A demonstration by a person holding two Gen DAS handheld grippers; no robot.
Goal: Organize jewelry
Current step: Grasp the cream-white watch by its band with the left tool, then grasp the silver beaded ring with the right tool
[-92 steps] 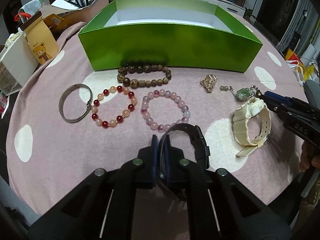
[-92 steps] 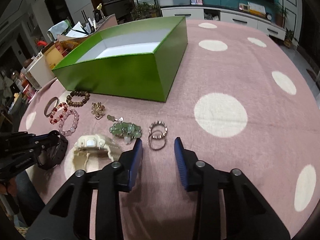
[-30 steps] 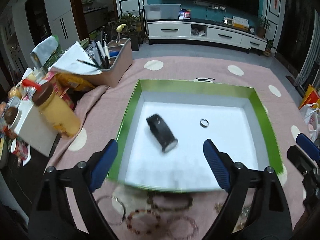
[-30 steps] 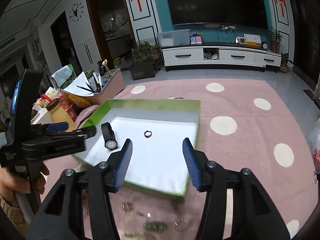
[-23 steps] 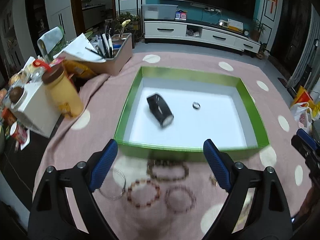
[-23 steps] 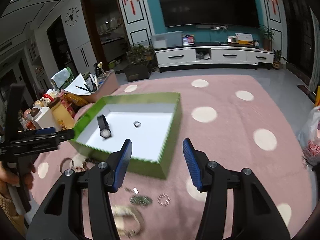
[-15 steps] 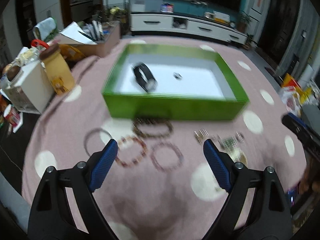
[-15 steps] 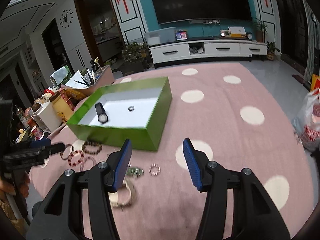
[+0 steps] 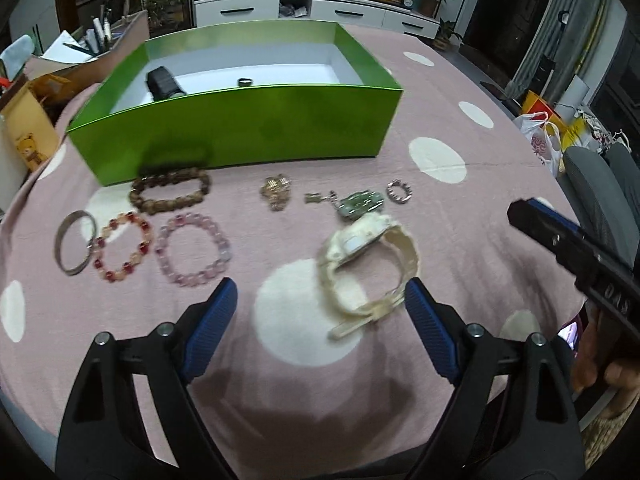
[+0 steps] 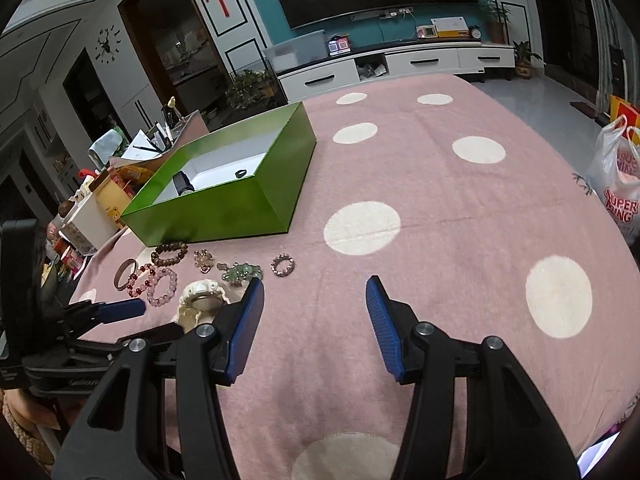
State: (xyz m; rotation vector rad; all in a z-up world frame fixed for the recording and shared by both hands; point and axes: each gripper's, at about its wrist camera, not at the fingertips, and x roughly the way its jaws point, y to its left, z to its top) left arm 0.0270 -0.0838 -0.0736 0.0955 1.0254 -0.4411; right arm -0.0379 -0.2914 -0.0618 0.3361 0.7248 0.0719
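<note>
A green box (image 9: 240, 120) holds a black watch (image 9: 162, 82) and a small ring (image 9: 245, 82); it also shows in the right wrist view (image 10: 224, 208). In front of it lie a brown bead bracelet (image 9: 170, 192), a metal bangle (image 9: 74, 246), a red bead bracelet (image 9: 122, 246), a pink bead bracelet (image 9: 194, 250), a gold brooch (image 9: 275, 193), a green pendant (image 9: 356, 204), a beaded ring (image 9: 399, 192) and a cream watch (image 9: 368, 264). My left gripper (image 9: 320, 328) is open and empty, just short of the cream watch. My right gripper (image 10: 314, 320) is open and empty over bare cloth.
The table has a pink cloth with white dots (image 10: 440, 208). At the far left stand a pen holder (image 9: 116, 40), a bear-print carton (image 9: 30, 140) and other clutter. A plastic bag (image 10: 618, 184) and a chair (image 9: 596, 184) stand off the right edge.
The left gripper let the black watch drop into the box, then pulled back and down toward the cream watch. The right gripper drew back and lowered too.
</note>
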